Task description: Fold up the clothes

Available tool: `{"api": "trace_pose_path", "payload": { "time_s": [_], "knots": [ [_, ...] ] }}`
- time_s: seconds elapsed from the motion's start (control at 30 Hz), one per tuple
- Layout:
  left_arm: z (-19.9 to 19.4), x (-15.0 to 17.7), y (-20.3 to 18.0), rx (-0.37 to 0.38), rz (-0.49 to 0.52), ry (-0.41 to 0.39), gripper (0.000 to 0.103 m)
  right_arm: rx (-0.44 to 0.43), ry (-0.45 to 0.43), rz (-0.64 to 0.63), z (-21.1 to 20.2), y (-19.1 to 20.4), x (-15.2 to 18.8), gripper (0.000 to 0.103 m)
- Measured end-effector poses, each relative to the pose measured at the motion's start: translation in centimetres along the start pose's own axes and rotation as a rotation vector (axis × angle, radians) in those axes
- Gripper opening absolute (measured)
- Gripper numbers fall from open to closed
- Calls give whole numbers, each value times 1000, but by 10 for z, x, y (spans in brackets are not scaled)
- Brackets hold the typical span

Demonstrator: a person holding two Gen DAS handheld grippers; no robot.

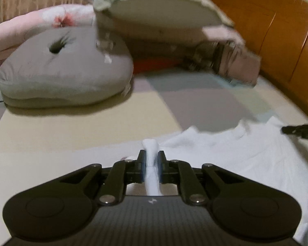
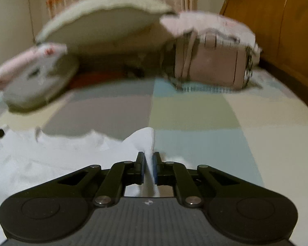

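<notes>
White garment (image 1: 225, 153) thin, limp, light. Left gripper (image 1: 152, 160), right gripper (image 2: 148, 162) each pinching bunched edge, left and right.

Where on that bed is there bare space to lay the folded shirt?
The checkered sheet lies bare between the white shirt and the pink bag, and rightward toward the wooden headboard. The far end is crowded: grey cushion, pillows, bag.
</notes>
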State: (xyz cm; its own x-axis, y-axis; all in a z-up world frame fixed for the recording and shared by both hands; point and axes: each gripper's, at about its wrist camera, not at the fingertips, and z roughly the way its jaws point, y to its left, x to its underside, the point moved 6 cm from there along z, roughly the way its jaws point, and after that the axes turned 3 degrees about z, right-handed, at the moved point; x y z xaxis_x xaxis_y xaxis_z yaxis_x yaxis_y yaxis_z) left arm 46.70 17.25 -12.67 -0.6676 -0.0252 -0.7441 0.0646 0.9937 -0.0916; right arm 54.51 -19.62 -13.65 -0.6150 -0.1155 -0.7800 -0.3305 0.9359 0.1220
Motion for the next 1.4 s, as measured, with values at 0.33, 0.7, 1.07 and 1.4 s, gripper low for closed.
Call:
{"api": "trace_pose_path", "payload": {
  "time_s": [0.33, 0.7, 1.07, 1.4],
  "knots": [
    [-48, -3, -39, 121, 68, -86, 34, -3, -70, -182, -71, 33, 11, 54],
    [0, 10, -81, 117, 158, 33, 39, 69, 102, -92, -107, 21, 98, 56],
    [-8, -8, -144, 321, 188, 51, 51, 120, -28, 59, -127, 46, 87, 73],
    [51, -20, -174, 288, 102, 108, 51, 43, 18, -28, -113, 65, 112, 75]
  ]
}}
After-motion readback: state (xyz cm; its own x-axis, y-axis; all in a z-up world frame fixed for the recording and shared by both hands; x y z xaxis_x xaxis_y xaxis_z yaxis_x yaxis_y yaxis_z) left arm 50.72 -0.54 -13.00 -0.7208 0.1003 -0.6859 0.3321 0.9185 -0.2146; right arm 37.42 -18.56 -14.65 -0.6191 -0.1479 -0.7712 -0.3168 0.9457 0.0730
